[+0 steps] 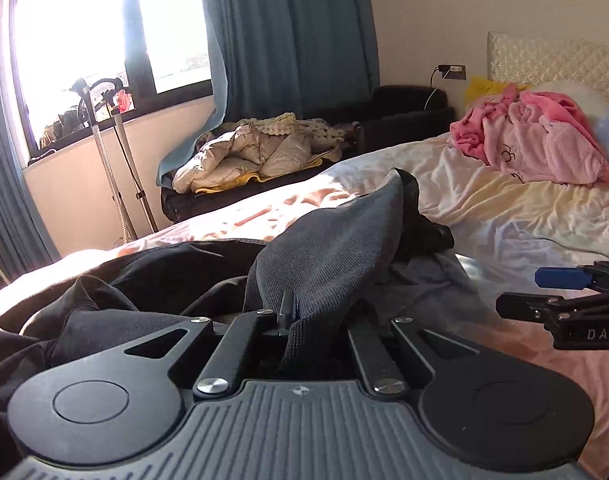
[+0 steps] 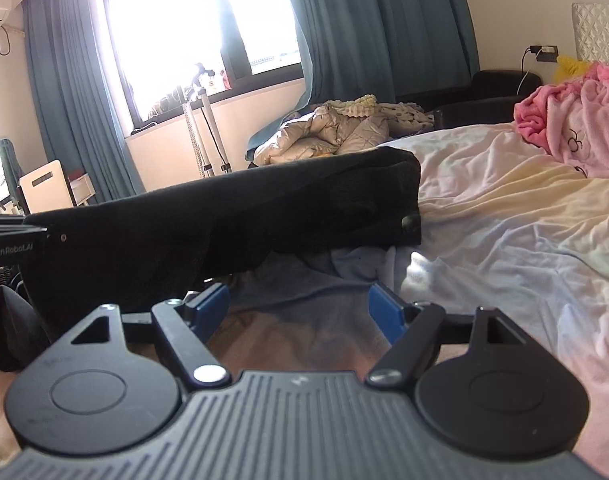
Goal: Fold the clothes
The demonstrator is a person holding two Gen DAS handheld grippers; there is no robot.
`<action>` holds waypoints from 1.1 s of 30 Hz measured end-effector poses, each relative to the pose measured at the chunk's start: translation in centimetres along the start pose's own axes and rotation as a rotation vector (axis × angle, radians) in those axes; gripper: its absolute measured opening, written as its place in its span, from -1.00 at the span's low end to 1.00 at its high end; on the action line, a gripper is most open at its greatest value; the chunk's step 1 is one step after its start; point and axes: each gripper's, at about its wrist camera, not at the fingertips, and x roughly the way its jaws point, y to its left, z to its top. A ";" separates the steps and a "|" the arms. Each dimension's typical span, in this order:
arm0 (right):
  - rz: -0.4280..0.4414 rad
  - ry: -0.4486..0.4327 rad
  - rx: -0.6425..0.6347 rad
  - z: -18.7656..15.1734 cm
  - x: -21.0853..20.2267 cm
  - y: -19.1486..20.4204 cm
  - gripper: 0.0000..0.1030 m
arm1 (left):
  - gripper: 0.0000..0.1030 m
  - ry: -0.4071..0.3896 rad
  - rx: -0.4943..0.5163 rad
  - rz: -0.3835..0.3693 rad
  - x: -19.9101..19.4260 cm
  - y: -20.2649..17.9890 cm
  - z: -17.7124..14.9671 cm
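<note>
A dark grey knit garment (image 1: 336, 240) lies bunched on the bed. My left gripper (image 1: 300, 320) is shut on its ribbed edge and lifts a fold of it. In the right wrist view the same garment (image 2: 264, 216) stretches as a dark raised band across the middle. My right gripper (image 2: 300, 304) is open and empty, its blue pads (image 2: 212, 304) low over a blue-grey cloth (image 2: 304, 280) under the garment. The right gripper also shows in the left wrist view (image 1: 544, 296) at the right edge. The left gripper's body shows at the left edge of the right wrist view (image 2: 12, 236).
The bed sheet (image 1: 504, 208) is pale and rumpled. A pink blanket heap (image 1: 536, 140) lies near the headboard. A dark bench with a beige quilted jacket (image 1: 244, 156) stands beyond the bed. Metal stands (image 1: 116, 152) are below the window.
</note>
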 end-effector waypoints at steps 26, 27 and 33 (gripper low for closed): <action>-0.049 -0.093 0.155 2.6 -2.6 -4.3 0.54 | 0.40 -0.049 0.296 0.186 8.2 -10.8 -5.1; -0.058 -0.095 0.168 2.7 -2.6 -4.8 0.55 | 0.37 -0.031 0.318 0.208 9.6 -11.3 -4.9; -0.050 -0.045 0.228 2.1 -1.1 -6.3 0.55 | -0.63 0.065 0.336 0.194 13.7 -12.4 -3.5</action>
